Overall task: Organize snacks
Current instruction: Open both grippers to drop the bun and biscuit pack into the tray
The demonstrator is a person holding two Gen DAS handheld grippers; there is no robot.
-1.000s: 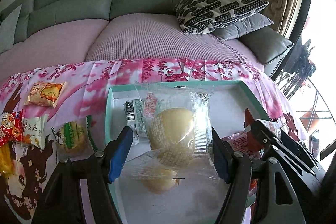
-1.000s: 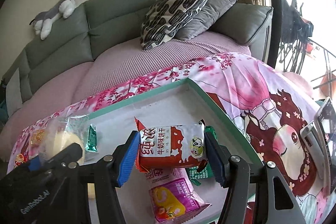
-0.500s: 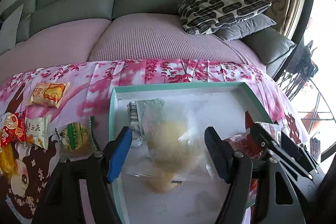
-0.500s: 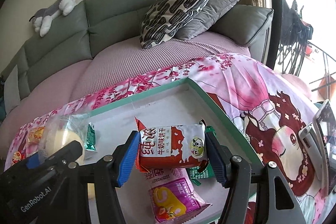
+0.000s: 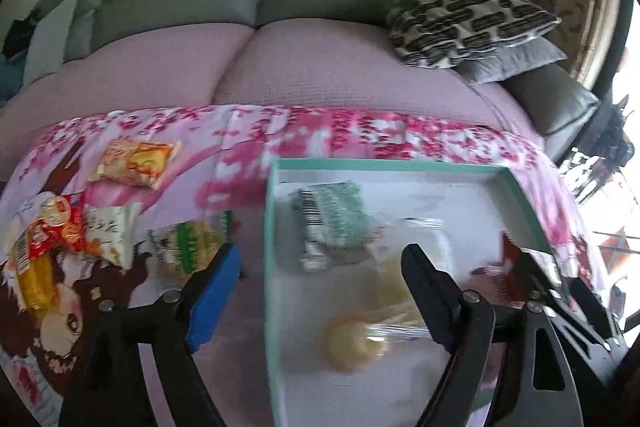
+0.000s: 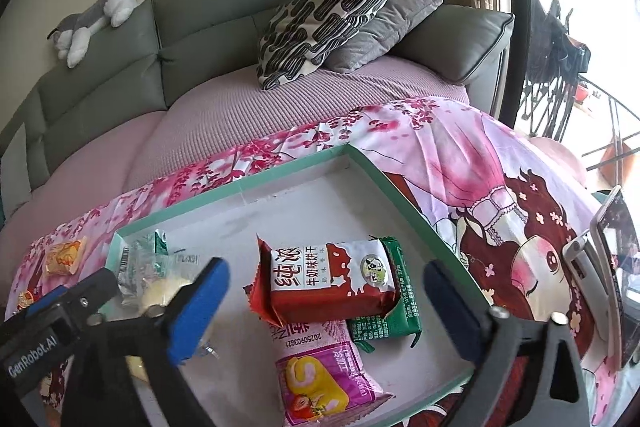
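Both claws are opening over the green-rimmed tray (image 6: 404,197) on the pink cloth (image 5: 280,135); the right gripper (image 6: 326,291) stands wide, its pads clear of the red biscuit packet (image 6: 332,279) lying between them in the tray; the left gripper (image 5: 320,287) holds nothing, the clear-wrapped bun (image 5: 356,343) lying blurred below it in the tray; more snacks (image 5: 132,165) lie on the cloth to the left.

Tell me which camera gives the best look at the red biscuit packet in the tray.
The right wrist view. The red biscuit packet lies sharp and whole there, label readable, resting on a green packet and a pink packet. The left wrist view shows only a blurred red corner at the tray edge, behind gripper parts.
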